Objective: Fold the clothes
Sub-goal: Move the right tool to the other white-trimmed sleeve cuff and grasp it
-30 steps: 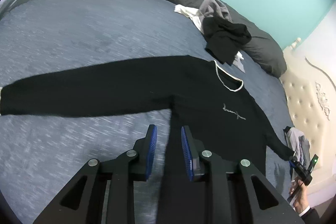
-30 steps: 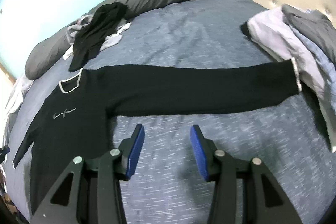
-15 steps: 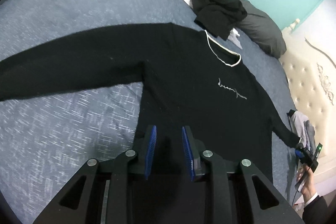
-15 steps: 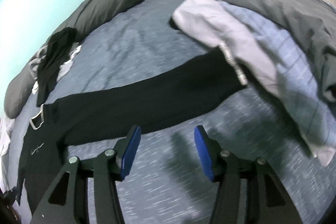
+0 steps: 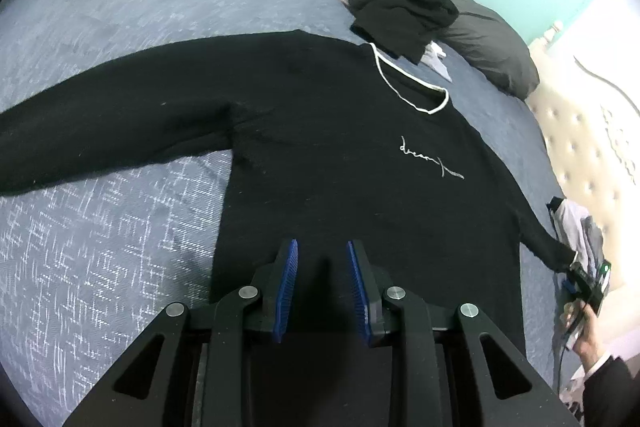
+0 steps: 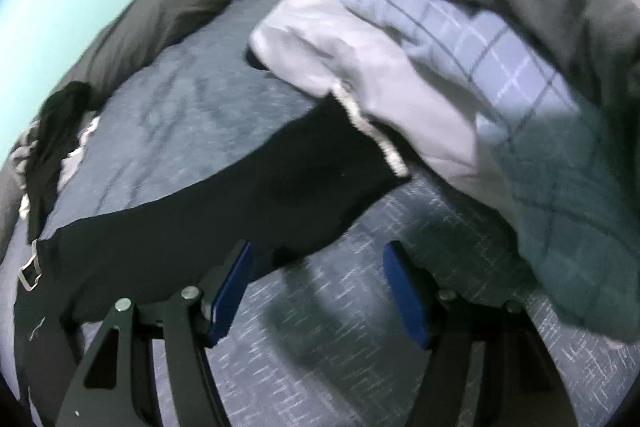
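Right gripper (image 6: 316, 291) jaws opening, nothing between them, now closer over the black sweater's (image 5: 340, 155) sleeve cuff (image 6: 376, 147) than a second ago; grab looks next. Left gripper (image 5: 322, 283) narrowly parted, empty, has moved in over the hem. Sweater flat on bed (image 5: 120, 7). Clothes pile (image 6: 480, 75) touches the cuff, could snag.
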The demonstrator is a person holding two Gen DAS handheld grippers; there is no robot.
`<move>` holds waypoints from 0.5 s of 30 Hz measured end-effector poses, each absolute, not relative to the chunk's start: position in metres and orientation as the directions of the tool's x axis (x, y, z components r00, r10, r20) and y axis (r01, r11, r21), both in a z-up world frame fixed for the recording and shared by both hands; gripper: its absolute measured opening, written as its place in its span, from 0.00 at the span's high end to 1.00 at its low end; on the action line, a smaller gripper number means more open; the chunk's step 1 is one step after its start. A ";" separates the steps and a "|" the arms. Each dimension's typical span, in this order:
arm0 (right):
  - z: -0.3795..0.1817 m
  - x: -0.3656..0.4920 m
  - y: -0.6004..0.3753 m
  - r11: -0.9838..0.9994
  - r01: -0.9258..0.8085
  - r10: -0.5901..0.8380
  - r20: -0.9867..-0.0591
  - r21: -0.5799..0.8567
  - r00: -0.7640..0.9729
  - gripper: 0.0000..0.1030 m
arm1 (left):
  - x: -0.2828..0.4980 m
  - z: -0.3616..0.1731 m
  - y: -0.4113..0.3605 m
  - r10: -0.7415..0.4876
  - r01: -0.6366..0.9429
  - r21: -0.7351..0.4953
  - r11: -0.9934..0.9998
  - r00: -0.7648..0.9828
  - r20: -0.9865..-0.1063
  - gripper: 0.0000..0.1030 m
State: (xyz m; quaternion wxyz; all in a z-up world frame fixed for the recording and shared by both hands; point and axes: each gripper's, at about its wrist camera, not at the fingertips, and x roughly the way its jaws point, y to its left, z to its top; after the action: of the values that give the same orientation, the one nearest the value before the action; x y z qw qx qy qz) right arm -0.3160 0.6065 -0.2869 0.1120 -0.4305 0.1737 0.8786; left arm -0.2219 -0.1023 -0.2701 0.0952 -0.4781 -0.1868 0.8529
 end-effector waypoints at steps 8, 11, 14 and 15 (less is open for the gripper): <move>-0.296 -0.339 0.611 -0.888 -0.426 0.113 -0.816 0.173 -0.567 0.34 | -0.223 -0.261 -0.096 0.346 -0.017 -0.400 -0.916 -0.537 -0.769 0.72; -0.297 -0.345 0.613 -0.876 -0.449 0.126 -0.816 0.174 -0.564 0.36 | -0.221 -0.259 -0.098 0.346 -0.019 -0.401 -0.916 -0.543 -0.765 0.71; -0.296 -0.348 0.609 -0.882 -0.452 0.163 -0.813 0.134 -0.559 0.58 | -0.219 -0.258 -0.100 0.339 -0.018 -0.395 -0.918 -0.550 -0.763 0.70; -0.295 -0.348 0.606 -0.889 -0.438 0.161 -0.809 0.130 -0.565 0.67 | -0.219 -0.258 -0.101 0.338 -0.015 -0.396 -0.918 -0.551 -0.763 0.69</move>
State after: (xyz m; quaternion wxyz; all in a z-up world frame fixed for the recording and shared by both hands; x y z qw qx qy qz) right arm -0.3481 0.6057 -0.2952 0.1721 -0.4334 0.1603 0.8700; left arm -0.2189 -0.1013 -0.2584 0.1023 -0.4628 -0.1746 0.8631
